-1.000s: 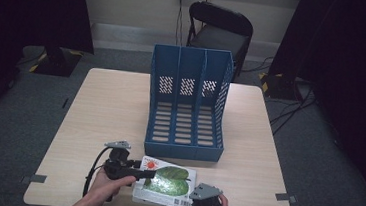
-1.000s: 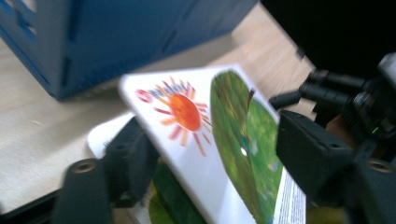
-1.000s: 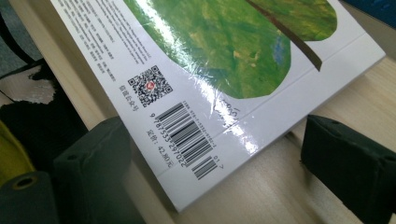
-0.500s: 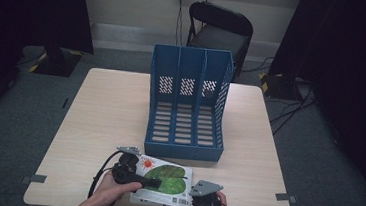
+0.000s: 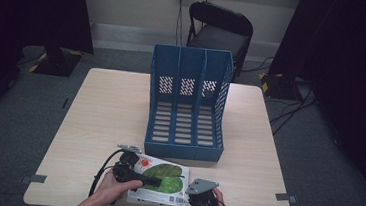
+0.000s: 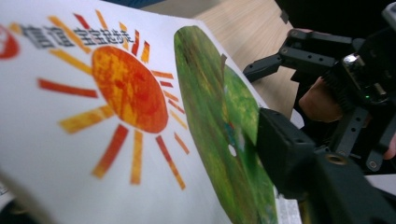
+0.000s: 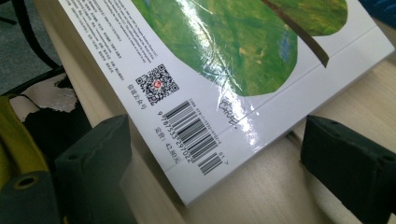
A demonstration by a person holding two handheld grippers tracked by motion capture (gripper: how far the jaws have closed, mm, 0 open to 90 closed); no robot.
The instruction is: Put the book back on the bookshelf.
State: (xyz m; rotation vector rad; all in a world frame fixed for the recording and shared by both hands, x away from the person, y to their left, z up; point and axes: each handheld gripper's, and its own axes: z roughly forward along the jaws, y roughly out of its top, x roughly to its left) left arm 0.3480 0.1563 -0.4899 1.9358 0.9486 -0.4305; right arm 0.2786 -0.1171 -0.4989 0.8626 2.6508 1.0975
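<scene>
left gripper (image 5: 156,182) closing; right gripper (image 5: 197,200) open

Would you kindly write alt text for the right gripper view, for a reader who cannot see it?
A glossy white book with a large green leaf picture, a QR code and a barcode lies on the wooden table, its corner pointing between the two black jaws of the right gripper. The jaws stand apart on either side of that corner, not pressing on it.
</scene>
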